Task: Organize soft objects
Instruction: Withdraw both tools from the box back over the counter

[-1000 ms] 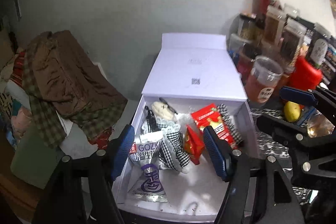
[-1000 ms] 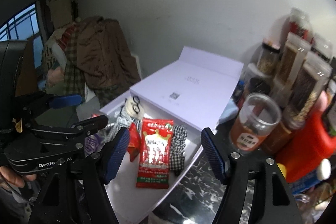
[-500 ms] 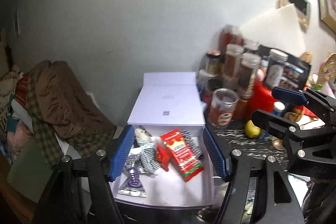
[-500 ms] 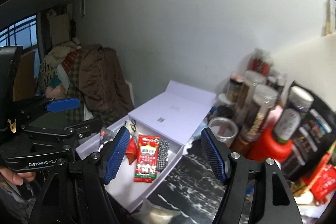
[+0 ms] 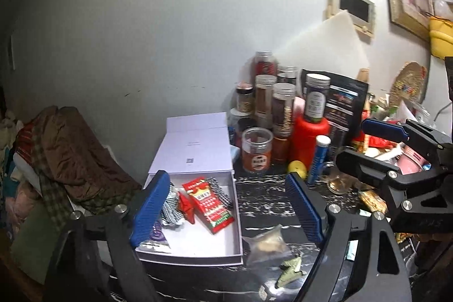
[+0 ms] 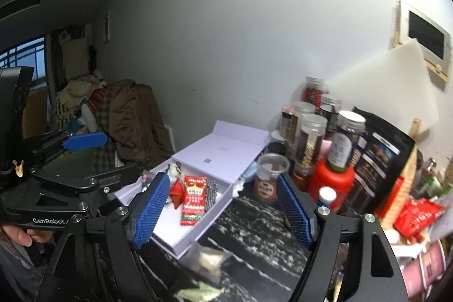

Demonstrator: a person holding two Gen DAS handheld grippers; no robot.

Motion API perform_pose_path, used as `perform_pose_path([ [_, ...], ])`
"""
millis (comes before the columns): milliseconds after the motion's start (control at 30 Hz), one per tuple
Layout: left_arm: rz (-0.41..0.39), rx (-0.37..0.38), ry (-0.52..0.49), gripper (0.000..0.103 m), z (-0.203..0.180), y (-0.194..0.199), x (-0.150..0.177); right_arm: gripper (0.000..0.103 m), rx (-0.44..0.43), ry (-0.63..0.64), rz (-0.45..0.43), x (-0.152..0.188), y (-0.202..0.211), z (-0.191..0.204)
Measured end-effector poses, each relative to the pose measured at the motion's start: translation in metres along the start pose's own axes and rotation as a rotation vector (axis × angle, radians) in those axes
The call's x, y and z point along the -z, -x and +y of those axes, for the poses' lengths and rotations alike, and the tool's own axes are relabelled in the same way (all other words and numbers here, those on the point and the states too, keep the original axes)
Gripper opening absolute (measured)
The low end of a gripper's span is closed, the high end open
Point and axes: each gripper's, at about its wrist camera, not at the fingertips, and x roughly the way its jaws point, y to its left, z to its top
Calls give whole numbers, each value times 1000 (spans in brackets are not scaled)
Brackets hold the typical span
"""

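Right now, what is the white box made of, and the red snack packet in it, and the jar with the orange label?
The white box looks like stiff matte cardboard: flat walls, a folded lid. The red snack packet seems to be glossy plastic film, shiny and printed. The jar with the orange label looks like clear plastic, perhaps glass; you can see through it.

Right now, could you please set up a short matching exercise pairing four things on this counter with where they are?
Things:
1. red snack packet
2. clear bag
3. red jug
4. brown clothes

Places:
A. on the dark counter, just right of the white box
B. among the jars at the wall
C. inside the white box
D. piled left of the white box

Pairs: 1-C, 2-A, 3-B, 4-D
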Motion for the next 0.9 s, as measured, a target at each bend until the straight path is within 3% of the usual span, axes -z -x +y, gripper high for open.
perform_pose_path([
  [433,44,108,9,84,-37,14,39,81,88,-61,31,51,46,-13],
  [733,130,159,16,84,-45,3,74,81,104,-118,88,87,45,-18],
  [900,159,146,24,84,-42,-2,96,81,83,-164,124,114,36,-15],
])
